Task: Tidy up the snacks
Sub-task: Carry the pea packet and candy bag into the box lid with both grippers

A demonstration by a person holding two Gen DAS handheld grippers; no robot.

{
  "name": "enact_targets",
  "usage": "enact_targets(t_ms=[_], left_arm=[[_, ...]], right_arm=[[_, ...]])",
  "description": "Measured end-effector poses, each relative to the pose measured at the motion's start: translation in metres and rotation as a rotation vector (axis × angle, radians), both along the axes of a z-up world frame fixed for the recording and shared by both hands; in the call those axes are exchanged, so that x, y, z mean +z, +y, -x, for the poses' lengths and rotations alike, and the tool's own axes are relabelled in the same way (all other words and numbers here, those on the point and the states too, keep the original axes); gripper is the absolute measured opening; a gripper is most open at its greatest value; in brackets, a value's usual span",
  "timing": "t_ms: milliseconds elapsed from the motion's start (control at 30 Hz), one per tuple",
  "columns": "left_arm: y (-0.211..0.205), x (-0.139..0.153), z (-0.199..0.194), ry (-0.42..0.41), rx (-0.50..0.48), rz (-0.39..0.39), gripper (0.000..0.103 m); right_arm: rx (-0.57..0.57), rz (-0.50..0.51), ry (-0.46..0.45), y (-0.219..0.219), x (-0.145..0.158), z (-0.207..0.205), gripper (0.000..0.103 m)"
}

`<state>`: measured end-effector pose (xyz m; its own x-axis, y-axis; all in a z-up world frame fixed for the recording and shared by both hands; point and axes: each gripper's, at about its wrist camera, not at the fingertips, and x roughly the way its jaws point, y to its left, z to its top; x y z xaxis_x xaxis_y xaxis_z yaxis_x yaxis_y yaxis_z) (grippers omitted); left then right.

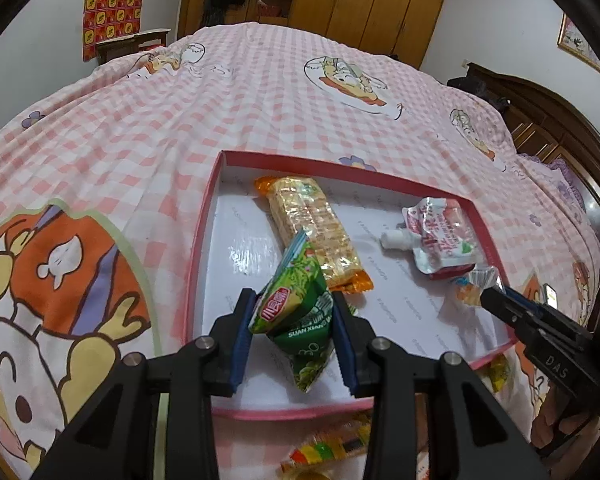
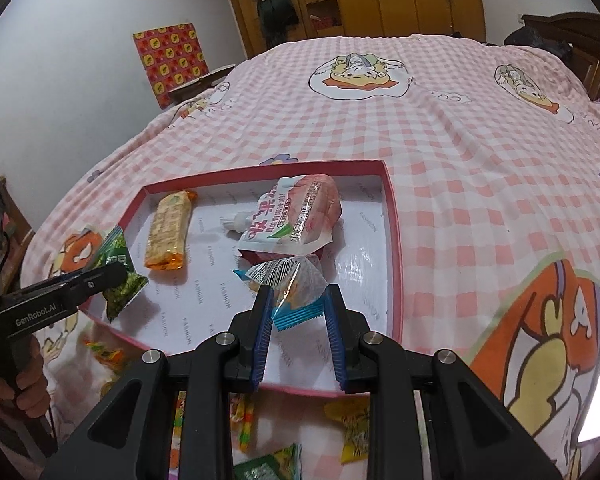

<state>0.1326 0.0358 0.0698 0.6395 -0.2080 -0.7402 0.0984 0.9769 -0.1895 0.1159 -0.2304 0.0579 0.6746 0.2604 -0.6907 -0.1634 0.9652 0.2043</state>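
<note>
Over a pink box (image 1: pixel 198 248) on the bed (image 1: pixel 260 92), the left gripper (image 1: pixel 294 340) clamps a green packet (image 1: pixel 296 312) and the right gripper (image 2: pixel 296 320) a clear-wrapped snack (image 2: pixel 296 280), both seemingly ready to be lowered and released beside the cracker pack (image 1: pixel 312 224) and pouch (image 1: pixel 444 236).

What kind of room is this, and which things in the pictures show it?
Most likely a bedroom in a home. The snack tray lies on a wide bed covered by a pink checked cartoon sheet, with a wooden wardrobe behind it and a dark wooden headboard at the side.
</note>
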Motion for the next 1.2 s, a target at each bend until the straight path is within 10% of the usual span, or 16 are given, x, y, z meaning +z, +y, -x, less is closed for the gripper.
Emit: enact_targets(t_ms=[1000,1200], left_arm=[[-0.004,-0.002,-0.018,-0.038,-0.009,-0.022,0.040],[-0.007,0.010,-0.008,-0.066,-0.023,-0.037,0.054]], right_arm=[[-0.011,0.009,-0.005,0.001,-0.013,-0.022,0.027],[-0.029,-0.011,0.000,-0.003,-0.013,-0.021,0.043]])
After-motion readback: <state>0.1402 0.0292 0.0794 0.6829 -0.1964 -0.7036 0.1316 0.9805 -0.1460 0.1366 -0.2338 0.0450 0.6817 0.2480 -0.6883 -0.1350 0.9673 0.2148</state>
